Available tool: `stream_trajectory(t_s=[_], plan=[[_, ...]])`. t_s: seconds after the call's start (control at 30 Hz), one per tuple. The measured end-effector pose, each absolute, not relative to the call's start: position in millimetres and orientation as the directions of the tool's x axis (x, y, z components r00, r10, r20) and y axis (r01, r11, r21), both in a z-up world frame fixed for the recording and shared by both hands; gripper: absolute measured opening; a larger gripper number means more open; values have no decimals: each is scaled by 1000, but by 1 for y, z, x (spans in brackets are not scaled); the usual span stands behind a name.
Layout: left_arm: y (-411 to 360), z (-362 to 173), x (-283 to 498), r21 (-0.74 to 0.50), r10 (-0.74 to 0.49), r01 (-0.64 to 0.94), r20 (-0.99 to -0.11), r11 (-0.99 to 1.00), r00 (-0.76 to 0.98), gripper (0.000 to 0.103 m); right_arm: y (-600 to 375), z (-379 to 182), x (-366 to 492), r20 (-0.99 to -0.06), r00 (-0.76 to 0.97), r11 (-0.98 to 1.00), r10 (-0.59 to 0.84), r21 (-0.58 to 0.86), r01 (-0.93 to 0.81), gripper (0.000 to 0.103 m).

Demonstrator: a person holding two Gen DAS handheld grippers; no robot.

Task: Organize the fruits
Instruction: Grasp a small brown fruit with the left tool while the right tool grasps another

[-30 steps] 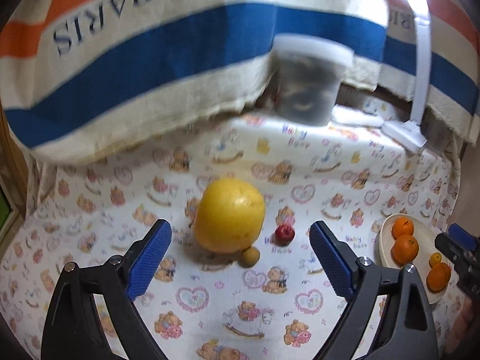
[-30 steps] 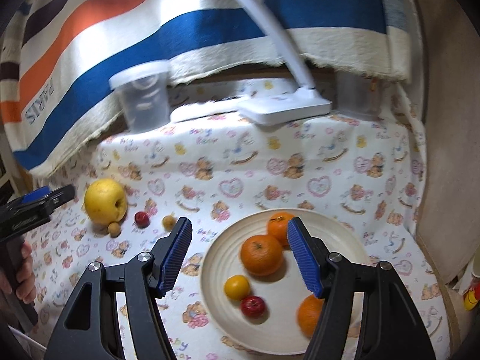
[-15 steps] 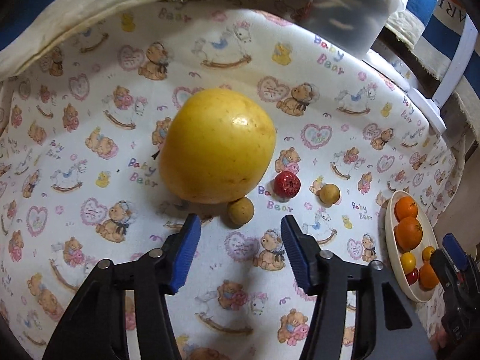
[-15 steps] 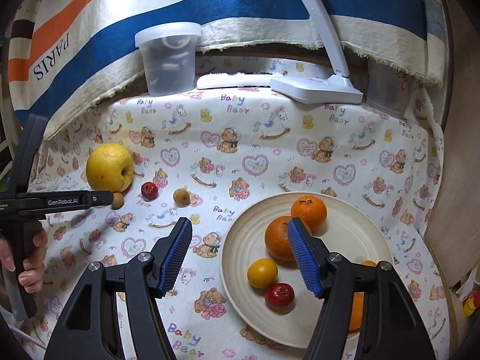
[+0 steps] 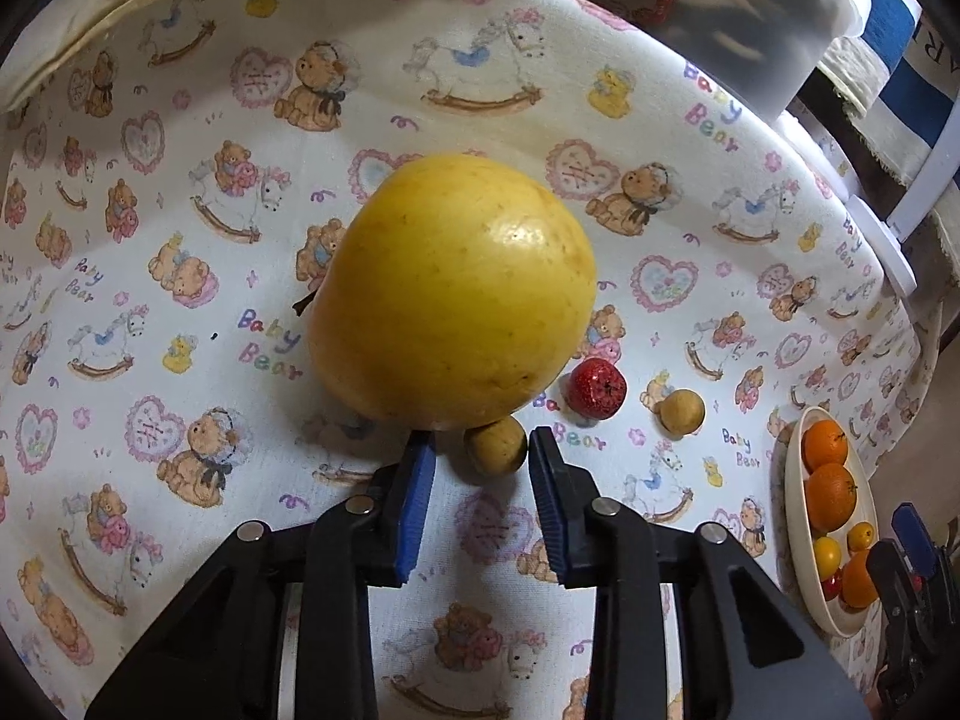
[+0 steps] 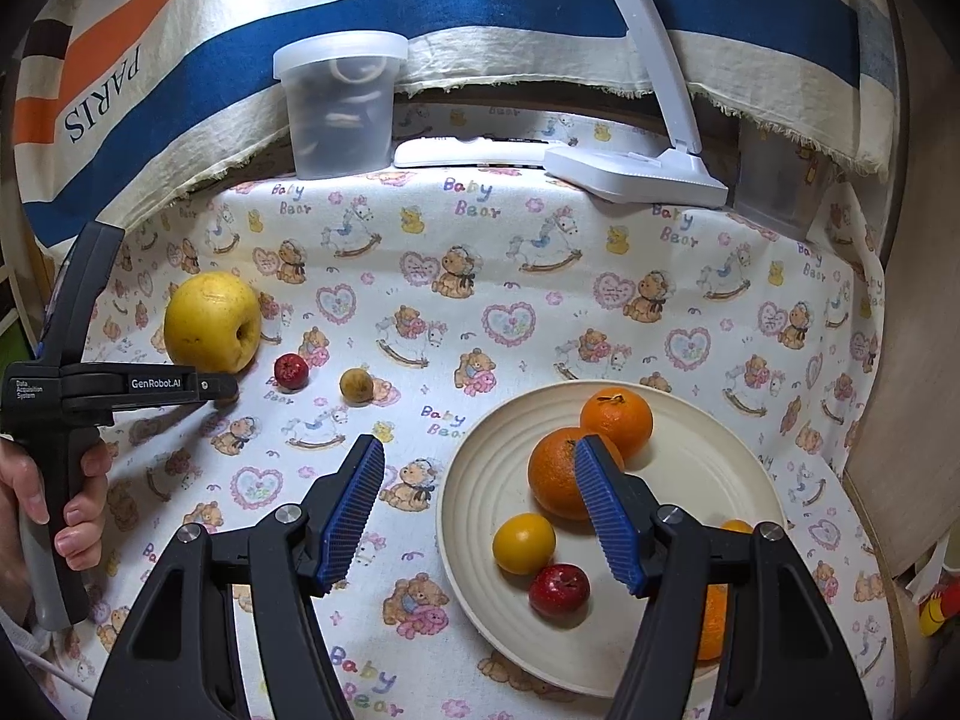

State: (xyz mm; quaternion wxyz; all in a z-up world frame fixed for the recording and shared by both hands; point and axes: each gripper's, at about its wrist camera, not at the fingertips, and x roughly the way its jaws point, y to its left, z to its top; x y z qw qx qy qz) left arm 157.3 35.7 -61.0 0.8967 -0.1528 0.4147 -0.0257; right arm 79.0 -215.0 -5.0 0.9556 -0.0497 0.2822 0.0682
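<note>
Blue-padded, our left gripper is closing around a small tan round fruit; its right pad looks to touch the fruit, the left stands slightly off. That fruit sits against the big yellow apple-shaped fruit. Just right of the yellow fruit lie a small red fruit and another tan one. Well right, our right gripper hangs half-open, holding nothing, over the cream ridged plate of oranges.
</note>
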Motion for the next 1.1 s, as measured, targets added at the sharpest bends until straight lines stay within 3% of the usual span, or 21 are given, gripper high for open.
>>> stream_trajectory(t_s=[0.13,0.37,0.6,1.0,1.1], plan=[[40,-64,157,-344,-226,-54,-719,937,657,21,-216,-6,80,-548,830,986,104,-53,-158,68],[31,-66,159,-309,-204,-44,-720,950,663,21,-209,-4,82,-558,819,981,135,-38,-188,67],[31,-67,158,-317,-214,-37,-716,948,664,21,-194,-7,102,-631,753,976,187,35,-214,57],[31,-67,161,-332,-225,-37,-713,943,664,22,-135,-18,174,-695,711,991,107,14,-135,48],[31,-67,160,-330,-222,-40,-713,943,665,22,-132,-23,189,-720,682,991,130,65,-120,44]])
